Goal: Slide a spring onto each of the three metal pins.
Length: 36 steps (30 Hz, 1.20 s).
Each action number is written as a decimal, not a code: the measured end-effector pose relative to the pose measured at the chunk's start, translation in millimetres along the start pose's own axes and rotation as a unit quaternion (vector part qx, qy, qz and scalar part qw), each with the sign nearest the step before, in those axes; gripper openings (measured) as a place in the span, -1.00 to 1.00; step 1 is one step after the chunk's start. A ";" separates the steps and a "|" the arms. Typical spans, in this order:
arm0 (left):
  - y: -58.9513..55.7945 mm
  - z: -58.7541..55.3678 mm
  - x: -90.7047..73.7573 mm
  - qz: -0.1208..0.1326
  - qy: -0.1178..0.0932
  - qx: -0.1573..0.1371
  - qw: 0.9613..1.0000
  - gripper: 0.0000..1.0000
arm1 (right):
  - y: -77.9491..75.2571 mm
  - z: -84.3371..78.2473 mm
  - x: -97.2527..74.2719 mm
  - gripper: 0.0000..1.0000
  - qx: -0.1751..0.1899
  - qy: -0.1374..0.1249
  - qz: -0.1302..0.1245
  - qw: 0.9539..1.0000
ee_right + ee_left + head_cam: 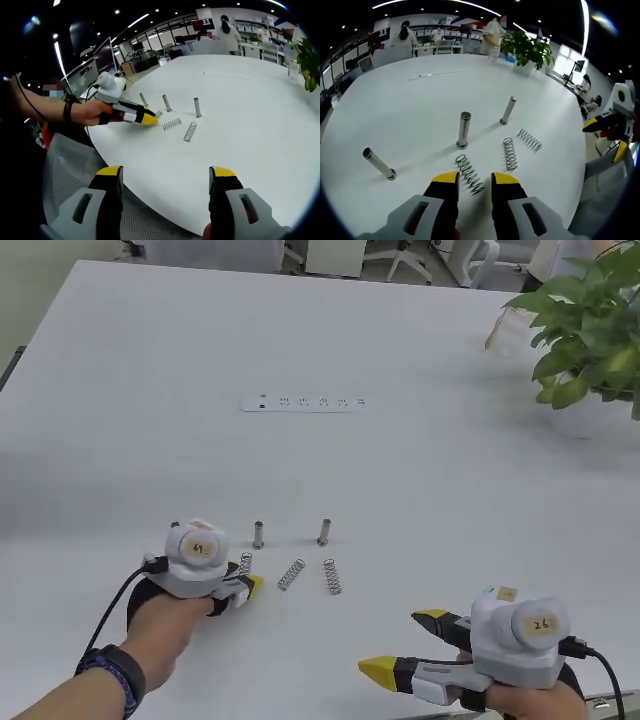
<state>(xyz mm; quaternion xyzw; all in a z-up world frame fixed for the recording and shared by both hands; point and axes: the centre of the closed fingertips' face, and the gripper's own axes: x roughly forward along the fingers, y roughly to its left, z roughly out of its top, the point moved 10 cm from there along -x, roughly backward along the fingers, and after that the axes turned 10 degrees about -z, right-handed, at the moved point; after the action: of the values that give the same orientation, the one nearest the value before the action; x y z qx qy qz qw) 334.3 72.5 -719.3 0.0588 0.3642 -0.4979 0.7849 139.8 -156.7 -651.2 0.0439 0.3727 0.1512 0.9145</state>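
Now my left tool (pixel 475 179) is loose with one end of the nearest spring (pixel 469 172) between its tips, so I should squeeze softly, then stand it over the middle pin (pixel 464 129) at twelve o'clock; my right tool (pixel 165 175) hangs wide, holding nothing.

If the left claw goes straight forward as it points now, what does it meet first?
The left claw would likely meet the nearest spring first, just before its tips; a pin stands beyond.

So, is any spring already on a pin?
No, the three springs lie flat on the table, and the pins are bare.
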 end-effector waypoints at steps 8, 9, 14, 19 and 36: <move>4.5 -2.4 -5.3 0.023 0.012 0.021 0.999 -0.94 | 1.0 -1.1 0.5 0.36 0.000 0.000 0.001 1.000; 4.5 -3.4 -6.3 0.021 0.009 0.010 1.000 -0.94 | 1.4 -1.0 0.3 0.36 0.001 0.000 0.002 1.000; 5.1 -6.7 -11.6 0.013 0.016 0.008 1.000 -0.95 | 1.6 -2.0 0.2 0.36 0.000 -0.001 0.003 1.000; 3.4 -10.1 -19.7 0.013 0.017 0.007 1.000 -0.95 | 1.4 -1.2 -0.7 0.36 -0.001 -0.003 0.003 1.000; 1.5 -22.0 -66.1 0.027 0.007 0.034 0.999 -0.95 | 9.5 5.6 5.7 0.34 -0.017 -0.003 0.021 1.000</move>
<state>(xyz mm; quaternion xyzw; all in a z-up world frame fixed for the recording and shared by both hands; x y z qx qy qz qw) 308.5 132.1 -694.1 0.0983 0.3508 -0.4882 0.7931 145.3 -145.7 -649.2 0.0368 0.3661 0.1764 0.9130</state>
